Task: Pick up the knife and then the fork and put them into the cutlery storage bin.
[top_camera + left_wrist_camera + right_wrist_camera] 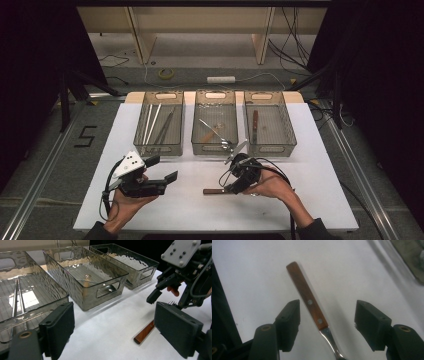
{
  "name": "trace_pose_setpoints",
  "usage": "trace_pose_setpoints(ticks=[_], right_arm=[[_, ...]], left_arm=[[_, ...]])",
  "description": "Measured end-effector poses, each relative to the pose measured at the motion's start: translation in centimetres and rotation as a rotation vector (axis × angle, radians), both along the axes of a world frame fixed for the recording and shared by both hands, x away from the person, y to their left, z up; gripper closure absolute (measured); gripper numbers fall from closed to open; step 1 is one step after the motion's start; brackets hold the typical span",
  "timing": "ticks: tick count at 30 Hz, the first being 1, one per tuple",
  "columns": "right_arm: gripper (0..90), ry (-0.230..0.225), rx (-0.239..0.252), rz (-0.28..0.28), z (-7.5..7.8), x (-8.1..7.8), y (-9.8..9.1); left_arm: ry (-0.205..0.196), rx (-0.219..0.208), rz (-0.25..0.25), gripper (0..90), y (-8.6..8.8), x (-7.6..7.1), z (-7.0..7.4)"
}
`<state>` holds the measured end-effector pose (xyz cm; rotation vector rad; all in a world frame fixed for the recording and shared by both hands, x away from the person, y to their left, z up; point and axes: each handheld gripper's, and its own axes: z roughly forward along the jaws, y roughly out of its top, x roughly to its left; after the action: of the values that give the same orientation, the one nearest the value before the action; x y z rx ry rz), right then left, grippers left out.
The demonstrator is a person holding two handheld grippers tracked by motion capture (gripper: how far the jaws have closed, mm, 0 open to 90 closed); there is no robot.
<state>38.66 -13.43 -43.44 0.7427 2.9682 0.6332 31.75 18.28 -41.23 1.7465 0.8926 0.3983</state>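
Down on the white table top (310, 165), a fork with a brown wooden handle and a steel neck (308, 301) lies flat in front of the three clear ribbed plastic bins, and the right gripper (234, 187) hangs just over it. From the right gripper view its two black jaws stand wide apart, one on either side of the handle, touching neither the wood nor the metal; two pale rivets show along the handle. In the left gripper view the fork's tines peek out by the right gripper and the butt end of the handle points toward the camera. The left gripper (162, 172) is held in the person's left hand (125, 202) over the table's near left part, well apart from the fork, its jaws likewise spread wide with nothing between them. Behind, the left bin (159, 122) holds long thin metal utensils, among them a pair of pale rods; the middle bin (215, 122) holds another metal utensil lying slantwise with a small wooden piece; the right bin (269, 122) holds one wooden-handled utensil lying lengthwise. On the floor beyond the table sit a roll of yellow tape (166, 73) and a white power strip (221, 79).
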Motion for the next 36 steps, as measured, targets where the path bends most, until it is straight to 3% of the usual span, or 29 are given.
trace_pose_setpoints(ticks=[16, 36], right_arm=[[49.7, 0.035, -0.056, 0.02, -1.7, -0.3, 0.7], [62.0, 0.015, -0.114, 0.068, -2.5, -0.6, 1.2]], left_arm=[[0.0, 0.01, -0.008, 16.6, -0.1, 0.0, 0.0], [0.0, 0.007, -0.007, 16.6, -0.1, 0.0, 0.0]])
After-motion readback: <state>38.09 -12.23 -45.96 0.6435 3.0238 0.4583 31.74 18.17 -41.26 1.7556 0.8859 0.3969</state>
